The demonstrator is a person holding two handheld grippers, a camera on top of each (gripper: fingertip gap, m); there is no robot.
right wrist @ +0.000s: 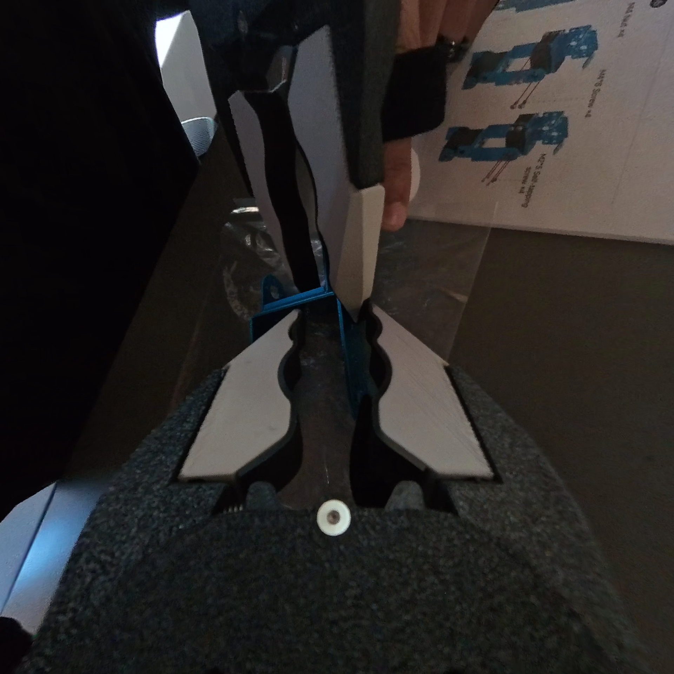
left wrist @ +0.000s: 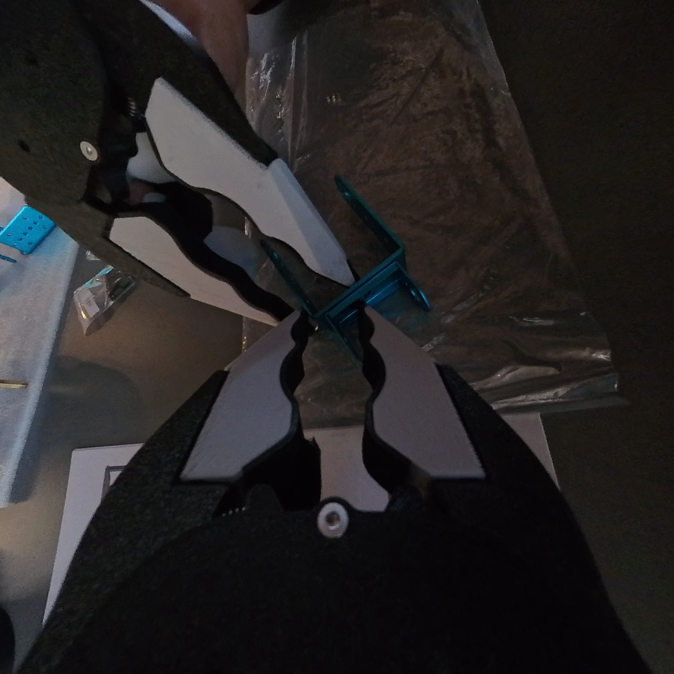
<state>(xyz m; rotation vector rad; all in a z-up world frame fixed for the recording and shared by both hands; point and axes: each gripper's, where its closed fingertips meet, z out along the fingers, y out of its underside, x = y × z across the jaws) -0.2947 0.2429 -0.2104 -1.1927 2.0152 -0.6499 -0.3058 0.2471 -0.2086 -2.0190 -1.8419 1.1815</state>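
Both grippers meet on one blue metal bracket (left wrist: 368, 291), apparently lifted above a clear plastic bag (left wrist: 437, 182). The left gripper (left wrist: 332, 313) closes narrowly on its crosspiece, seemingly steadying it; the right gripper (right wrist: 333, 310) pinches a side flange. Only the left wrist view shows a perforated blue plate (left wrist: 27, 233) far left of the bracket; only the right shows a printed instruction sheet (right wrist: 547, 127) behind it.

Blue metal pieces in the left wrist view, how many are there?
2. One blue bracket sits between both hand-held gripper tips, over the clear plastic bag. One blue plate with holes lies at the left edge. More may be hidden.
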